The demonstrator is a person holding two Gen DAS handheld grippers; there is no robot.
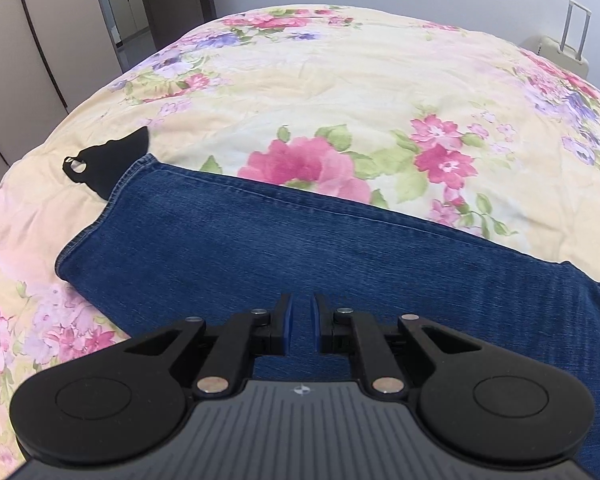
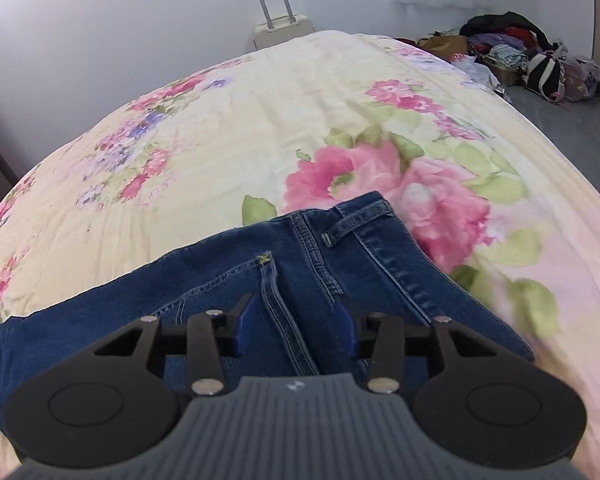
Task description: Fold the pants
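Observation:
Blue denim pants (image 1: 300,248) lie flat on a floral bedspread (image 1: 340,92). In the left wrist view the leg end with its hem is at the left, and my left gripper (image 1: 302,308) hovers over the leg with its jaws nearly together, holding nothing. In the right wrist view the waistband end of the pants (image 2: 300,256) with a belt loop and seams lies ahead. My right gripper (image 2: 296,312) is open, its blue pads on either side of a raised seam fold.
A black item (image 1: 112,160) lies on the bedspread by the pant hem. A cream suitcase (image 2: 280,28) stands behind the bed. A pile of clothes and bags (image 2: 520,52) sits on the floor at the far right. Wardrobe doors (image 1: 20,60) are at left.

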